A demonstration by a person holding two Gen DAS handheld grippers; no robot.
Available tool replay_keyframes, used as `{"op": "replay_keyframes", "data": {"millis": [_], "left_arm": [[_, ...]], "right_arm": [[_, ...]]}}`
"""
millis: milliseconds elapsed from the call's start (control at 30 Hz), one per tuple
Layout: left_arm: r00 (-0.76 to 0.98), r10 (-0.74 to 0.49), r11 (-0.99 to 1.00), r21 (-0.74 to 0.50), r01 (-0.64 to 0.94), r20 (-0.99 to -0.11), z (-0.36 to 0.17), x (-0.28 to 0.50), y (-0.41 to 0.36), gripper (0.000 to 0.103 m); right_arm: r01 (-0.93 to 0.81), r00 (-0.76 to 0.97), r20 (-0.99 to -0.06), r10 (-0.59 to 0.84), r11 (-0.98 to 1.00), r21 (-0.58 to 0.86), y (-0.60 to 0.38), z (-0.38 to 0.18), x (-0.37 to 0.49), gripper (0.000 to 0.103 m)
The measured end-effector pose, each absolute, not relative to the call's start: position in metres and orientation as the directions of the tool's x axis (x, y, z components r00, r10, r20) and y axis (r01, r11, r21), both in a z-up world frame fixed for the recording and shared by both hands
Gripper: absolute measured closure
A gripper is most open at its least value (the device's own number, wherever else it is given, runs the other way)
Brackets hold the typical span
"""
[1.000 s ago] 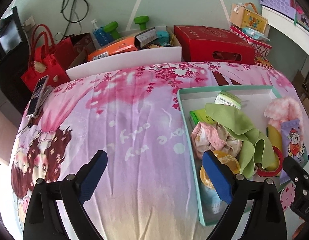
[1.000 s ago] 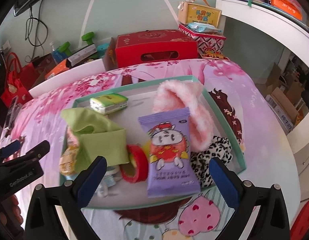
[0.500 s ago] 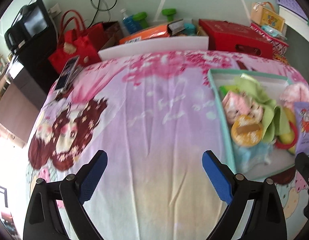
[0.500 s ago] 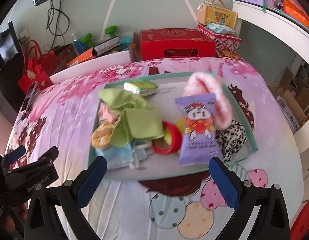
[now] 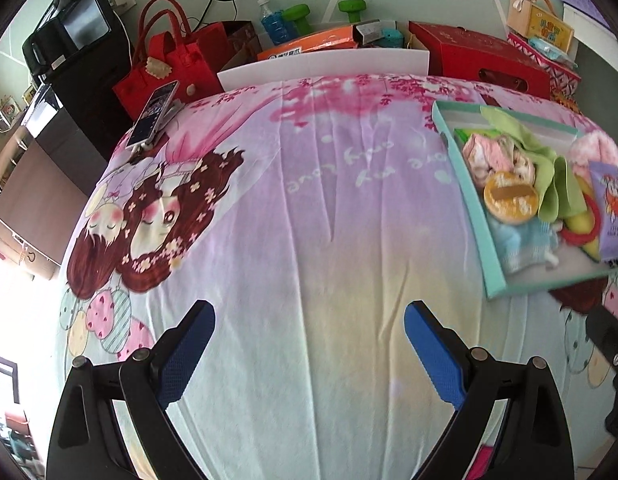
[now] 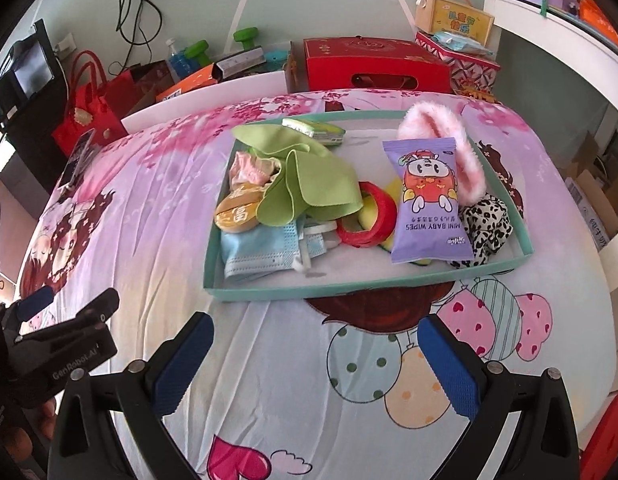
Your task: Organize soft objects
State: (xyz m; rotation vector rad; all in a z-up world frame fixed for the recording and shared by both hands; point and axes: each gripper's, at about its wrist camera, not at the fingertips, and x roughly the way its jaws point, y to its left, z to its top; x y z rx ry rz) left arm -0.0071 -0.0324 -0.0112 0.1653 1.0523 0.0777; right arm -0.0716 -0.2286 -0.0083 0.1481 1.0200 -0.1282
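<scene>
Both of my grippers hang spread and empty over the cartoon bedsheet: my right gripper just short of the teal tray, my left gripper over bare sheet well left of it. Inside the tray, nearest me, lie a blue face mask and purple baby wipes pack; beyond them, a green cloth and pink fluffy band.

Tray on the bedsheet; wipes pack right of cloth inside
</scene>
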Motion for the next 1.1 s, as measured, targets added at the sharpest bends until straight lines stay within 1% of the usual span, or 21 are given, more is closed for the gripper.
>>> {"op": "replay_keyframes", "data": {"millis": [333, 733, 933, 1100], "left_arm": [[0.473, 0.157, 0.984, 0.180, 0.003, -0.867, -0.010, -0.010, -0.022, 0.007], [0.500, 0.185, 0.980, 0.194, -0.034, -0.846, 0.026, -0.018, -0.022, 0.007], [0.525, 0.141, 0.988, 0.155, -0.018, -0.839, 0.040, -0.019, -0.023, 0.007], [0.515, 0.129, 0.991, 0.135, -0.025, -0.848, 0.035, -0.014, -0.016, 0.007]], "right_arm": [[0.149, 0.502, -0.864, -0.031, 0.988, 0.051, -0.218, -0.003, -0.069, 0.000], [0.119, 0.542, -0.841, -0.011, 0.991, 0.064, -0.219, 0.022, -0.078, 0.000], [0.170, 0.534, -0.844, -0.046, 0.984, 0.054, -0.227, 0.024, -0.079, 0.000], [0.179, 0.516, -0.853, -0.079, 0.984, 0.017, -0.224, 0.024, -0.077, 0.000]]}}
